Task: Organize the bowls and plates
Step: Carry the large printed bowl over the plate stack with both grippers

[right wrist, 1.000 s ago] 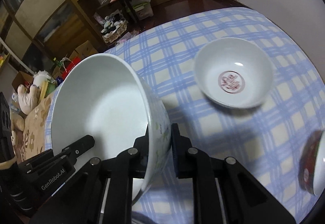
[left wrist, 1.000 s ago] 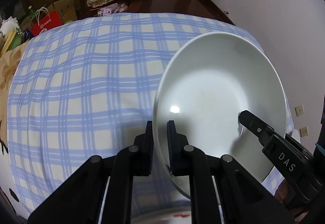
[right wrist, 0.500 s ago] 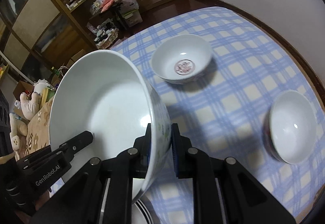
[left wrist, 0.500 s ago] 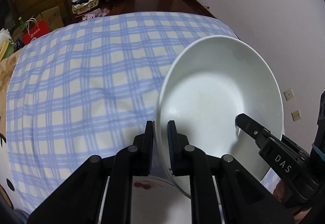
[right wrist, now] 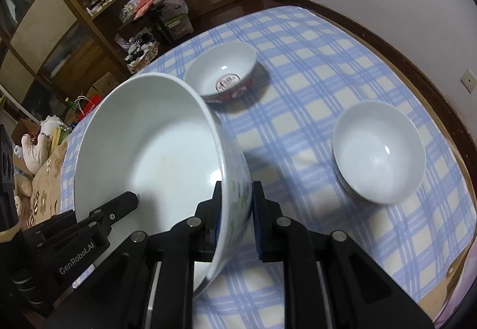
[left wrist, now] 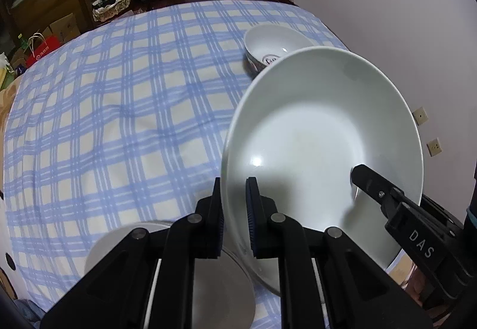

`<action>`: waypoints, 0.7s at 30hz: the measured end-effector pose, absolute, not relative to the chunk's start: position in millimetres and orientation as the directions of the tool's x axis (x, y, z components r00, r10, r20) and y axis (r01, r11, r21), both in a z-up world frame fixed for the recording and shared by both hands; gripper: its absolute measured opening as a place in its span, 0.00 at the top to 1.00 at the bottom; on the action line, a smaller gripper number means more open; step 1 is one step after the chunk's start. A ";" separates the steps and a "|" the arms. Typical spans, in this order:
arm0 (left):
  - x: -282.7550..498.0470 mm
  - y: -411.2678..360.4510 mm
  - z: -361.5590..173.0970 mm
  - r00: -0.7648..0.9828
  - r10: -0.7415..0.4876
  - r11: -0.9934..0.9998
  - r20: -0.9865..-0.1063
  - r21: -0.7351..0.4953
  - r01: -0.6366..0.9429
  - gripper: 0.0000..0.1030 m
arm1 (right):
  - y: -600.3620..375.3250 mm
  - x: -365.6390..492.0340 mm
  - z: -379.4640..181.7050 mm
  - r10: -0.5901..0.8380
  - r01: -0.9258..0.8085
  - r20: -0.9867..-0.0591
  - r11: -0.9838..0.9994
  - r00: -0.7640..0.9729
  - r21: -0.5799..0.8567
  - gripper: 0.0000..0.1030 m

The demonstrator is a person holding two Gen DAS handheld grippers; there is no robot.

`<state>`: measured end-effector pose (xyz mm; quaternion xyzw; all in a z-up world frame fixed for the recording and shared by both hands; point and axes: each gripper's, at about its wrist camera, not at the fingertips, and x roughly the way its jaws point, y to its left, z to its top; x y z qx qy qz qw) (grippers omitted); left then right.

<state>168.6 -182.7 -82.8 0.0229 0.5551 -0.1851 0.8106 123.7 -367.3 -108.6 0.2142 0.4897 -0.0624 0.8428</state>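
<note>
Both grippers hold one large white bowl (left wrist: 322, 144) by opposite rims, tilted above the table; it also shows in the right wrist view (right wrist: 149, 150). My left gripper (left wrist: 234, 209) is shut on its left rim. My right gripper (right wrist: 237, 209) is shut on its right rim, whose outside has a green print. A white plate (left wrist: 208, 284) lies below the left gripper. A small bowl with a red mark inside (right wrist: 222, 72) stands further back; the left wrist view (left wrist: 274, 46) shows it too. A plain white small bowl (right wrist: 378, 150) stands at the right.
The table has a blue and cream checked cloth (left wrist: 119, 105). A white wall (left wrist: 387, 1) runs along its right side. Shelves, boxes and bags (right wrist: 89, 16) stand on the floor beyond the far edge.
Both grippers and the large bowl have drawn back toward the near side. The white plate has come into view under the left gripper, and the two small bowls sit further into the frames.
</note>
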 end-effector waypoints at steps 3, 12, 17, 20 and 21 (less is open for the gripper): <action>162.3 -190.5 -86.7 0.315 -0.270 0.926 -0.910 -0.155 0.345 0.87 | -371.5 114.6 -114.8 0.103 0.326 -0.855 0.896 0.508 0.302 0.82; 150.6 -204.6 -116.4 0.279 -0.273 0.908 -0.921 -0.151 0.391 0.87 | -388.4 97.8 -140.6 0.104 0.370 -0.871 0.876 0.480 0.309 0.82; 149.7 -211.7 -133.4 0.257 -0.264 0.904 -0.930 -0.145 0.403 0.87 | -389.7 95.6 -151.5 0.083 0.373 -0.884 0.885 0.461 0.278 0.81; 147.8 -216.4 -139.8 0.249 -0.261 0.902 -0.932 -0.144 0.407 0.87 | -394.1 94.8 -159.2 0.091 0.382 -0.886 0.879 0.454 0.286 0.81; 147.4 -218.4 -142.8 0.249 -0.253 0.901 -0.935 -0.134 0.414 0.87 | -395.1 94.3 -162.4 0.092 0.386 -0.888 0.877 0.450 0.286 0.81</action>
